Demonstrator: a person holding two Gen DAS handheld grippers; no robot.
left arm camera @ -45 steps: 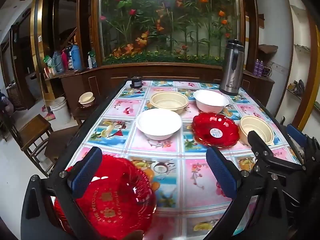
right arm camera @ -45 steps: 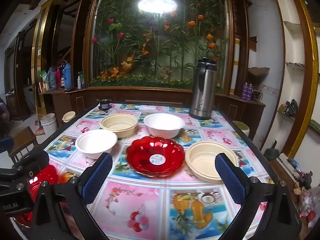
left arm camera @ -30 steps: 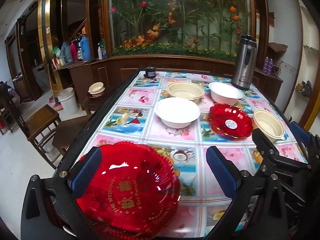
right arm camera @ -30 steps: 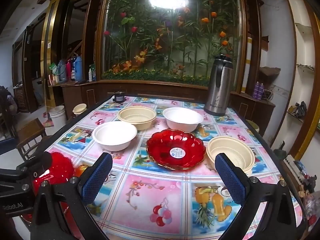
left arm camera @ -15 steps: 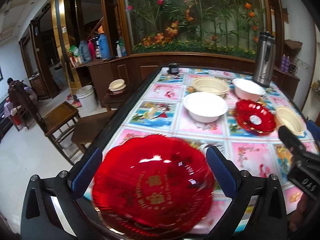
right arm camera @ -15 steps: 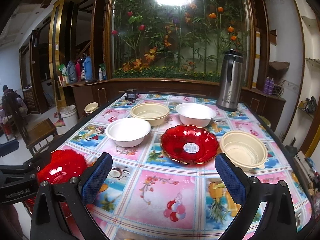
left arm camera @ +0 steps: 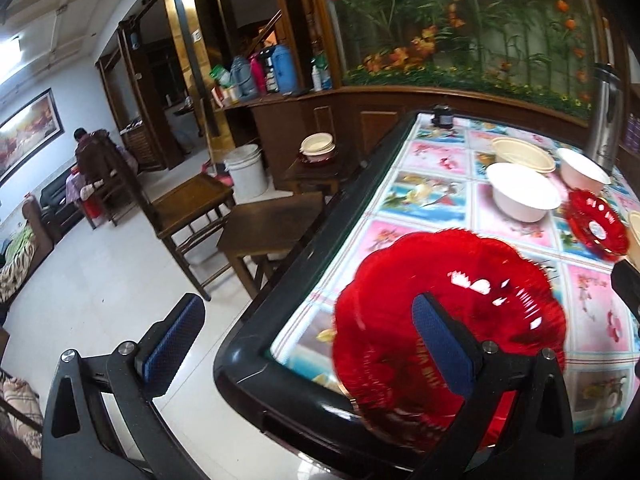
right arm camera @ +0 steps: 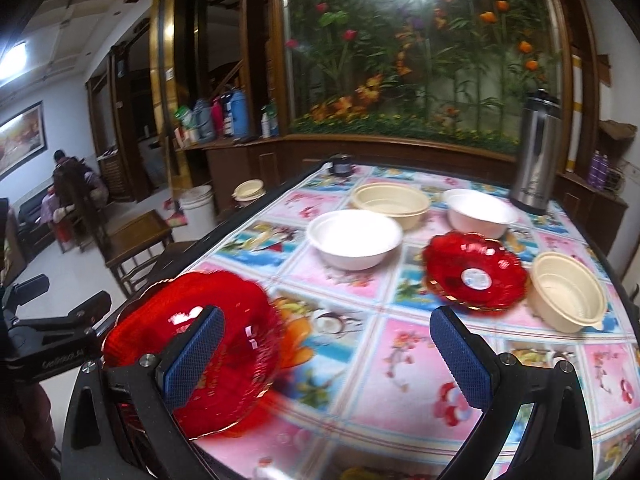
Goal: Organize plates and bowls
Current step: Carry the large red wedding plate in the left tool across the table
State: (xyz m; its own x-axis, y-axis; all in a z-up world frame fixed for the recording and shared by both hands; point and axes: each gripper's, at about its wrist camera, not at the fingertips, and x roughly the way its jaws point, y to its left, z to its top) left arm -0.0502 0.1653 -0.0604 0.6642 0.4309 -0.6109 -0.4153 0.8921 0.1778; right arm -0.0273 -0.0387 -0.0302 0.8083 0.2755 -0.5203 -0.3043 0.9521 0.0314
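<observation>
Red scalloped plate (left arm camera: 460, 280) sits at the table's (left arm camera: 256, 344) near corner, right of the wide-open left gripper (left arm camera: 308, 340); the right gripper (right arm camera: 328, 352), also spread, hovers just beside.

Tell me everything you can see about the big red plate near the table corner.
The big red plate is glossy, translucent, plastic-looking, with a scalloped rim and gold lettering too blurred to read. It sits at the near left corner of the table, apparently tilted, with its edge out past the table's black rim. One blue pad of the left gripper overlaps it; whether it is gripped is unclear.
</observation>
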